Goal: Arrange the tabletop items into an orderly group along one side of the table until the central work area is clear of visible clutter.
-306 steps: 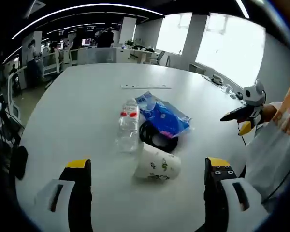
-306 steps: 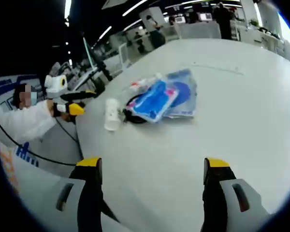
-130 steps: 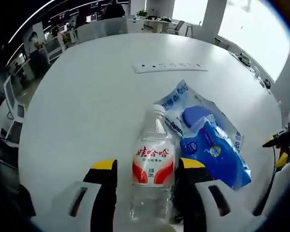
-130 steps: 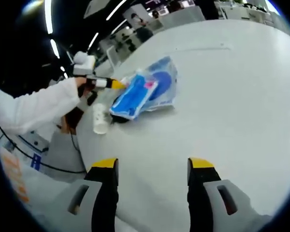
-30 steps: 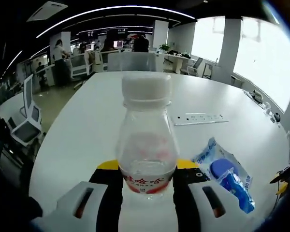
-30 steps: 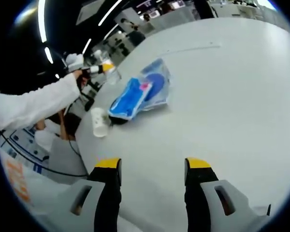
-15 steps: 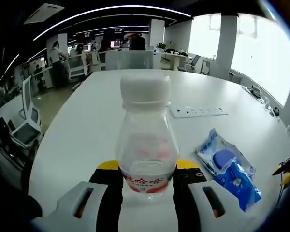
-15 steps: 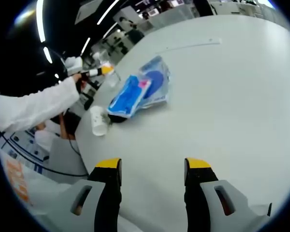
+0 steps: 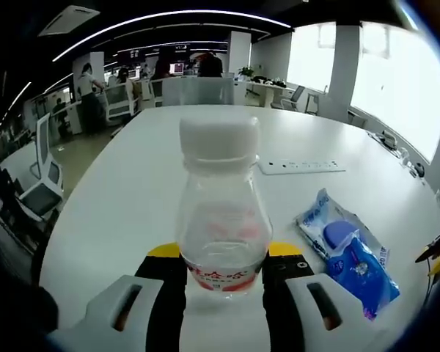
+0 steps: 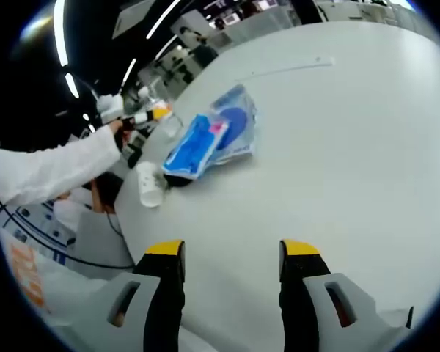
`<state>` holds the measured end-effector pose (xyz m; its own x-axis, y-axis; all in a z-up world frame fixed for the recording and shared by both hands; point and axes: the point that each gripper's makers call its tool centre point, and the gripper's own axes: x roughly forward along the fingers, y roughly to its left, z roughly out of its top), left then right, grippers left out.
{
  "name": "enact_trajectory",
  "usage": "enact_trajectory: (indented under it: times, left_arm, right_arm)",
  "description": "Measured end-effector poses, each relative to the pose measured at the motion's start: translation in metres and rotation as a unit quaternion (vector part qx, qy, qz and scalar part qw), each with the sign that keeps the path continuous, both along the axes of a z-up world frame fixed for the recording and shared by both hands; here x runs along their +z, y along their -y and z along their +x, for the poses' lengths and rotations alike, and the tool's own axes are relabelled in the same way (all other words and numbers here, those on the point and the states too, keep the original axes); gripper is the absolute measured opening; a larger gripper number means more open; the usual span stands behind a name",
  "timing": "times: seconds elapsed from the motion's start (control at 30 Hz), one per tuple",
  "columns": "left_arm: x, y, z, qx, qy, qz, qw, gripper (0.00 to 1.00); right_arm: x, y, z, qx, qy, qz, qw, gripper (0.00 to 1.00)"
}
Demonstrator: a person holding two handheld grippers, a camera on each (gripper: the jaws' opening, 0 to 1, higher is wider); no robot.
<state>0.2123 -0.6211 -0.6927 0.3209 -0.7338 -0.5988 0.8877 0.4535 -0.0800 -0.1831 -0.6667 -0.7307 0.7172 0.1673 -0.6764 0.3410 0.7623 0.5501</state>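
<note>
A clear plastic water bottle [image 9: 222,220] stands upright between the jaws of the left tongs [image 9: 221,258], gripped low on its body at the red label band, its white cap topmost, above the white tabletop [image 9: 125,198]. It looks nearly empty, so it should be light; the thin wall will likely dent under a hard squeeze and could slip, which makes the labelled waist a sensible place to hold. To its right lie the blue plastic packets [image 9: 350,253], soft and crinkly, best pinched at a sealed edge. A white power strip [image 9: 301,166] lies farther back.

From the right gripper view, the right tongs [image 10: 232,257] hang over bare tabletop with jaws apart and nothing between them. The packets [image 10: 211,141] overlap a black cable coil [image 10: 177,180], and a paper cup [image 10: 150,184] lies tipped on its side just beside it, near the table edge; the cup is light and crushable, and is safest taken gently across its body. The left tongs [image 10: 155,113] carry the bottle [image 10: 169,123] beyond the packets.
</note>
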Motion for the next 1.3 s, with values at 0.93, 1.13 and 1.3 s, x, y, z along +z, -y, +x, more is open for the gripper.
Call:
enact_trajectory:
  times: [0.93, 1.13, 1.3]
  left_arm:
    - [-0.007, -0.005, -0.003, 0.004, 0.043, 0.010, 0.9990, 0.40]
    - [0.005, -0.008, 0.005, 0.038, 0.032, -0.028, 0.9984, 0.56]
    - [0.017, -0.013, -0.001, 0.030, 0.022, -0.049, 0.9981, 0.70]
  right_arm:
    - [0.002, -0.003, -0.002, -0.006, 0.006, 0.006, 0.9999, 0.49]
    - [0.004, -0.006, -0.003, -0.005, 0.009, 0.007, 0.9999, 0.49]
    - [0.007, -0.005, -0.002, -0.010, 0.017, 0.008, 0.9998, 0.49]
